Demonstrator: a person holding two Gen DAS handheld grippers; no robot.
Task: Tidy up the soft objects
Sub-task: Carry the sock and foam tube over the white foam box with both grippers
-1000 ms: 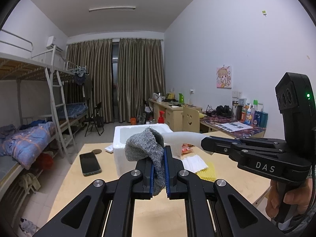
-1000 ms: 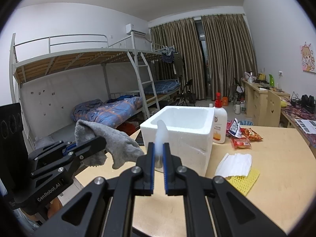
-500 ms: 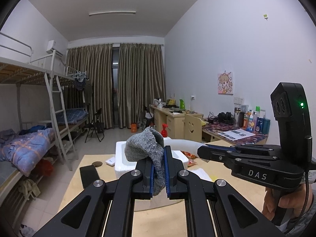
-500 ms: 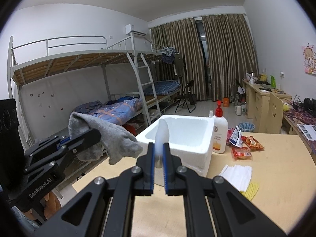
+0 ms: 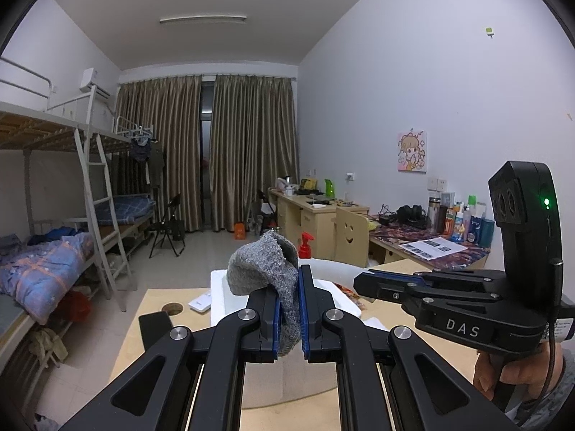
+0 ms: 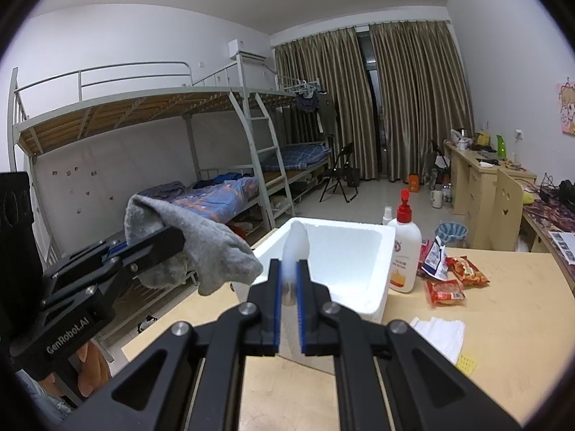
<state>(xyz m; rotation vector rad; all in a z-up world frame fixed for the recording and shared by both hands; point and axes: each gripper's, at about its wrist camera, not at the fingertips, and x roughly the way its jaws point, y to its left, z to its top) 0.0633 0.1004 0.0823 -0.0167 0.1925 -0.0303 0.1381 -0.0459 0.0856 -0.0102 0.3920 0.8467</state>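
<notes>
Both grippers are hanging side by side above the near edge of the wooden table [image 6: 503, 309], pointing slightly down: the left gripper [image 5: 287, 309] is clenching a grey sock [image 5: 266, 273], and the right gripper [image 6: 287, 309] is pinching a white sock [image 6: 295, 248]. Just beyond them a white foam box [image 6: 359, 251] is sitting on the table. Only the right wrist view is showing the lotion bottle [image 6: 406, 251], snack packets [image 6: 452, 280] and white cloth [image 6: 442, 334] beside the box, while only the left wrist view is showing the person's hand [image 5: 510, 370] gripping the right handle.
</notes>
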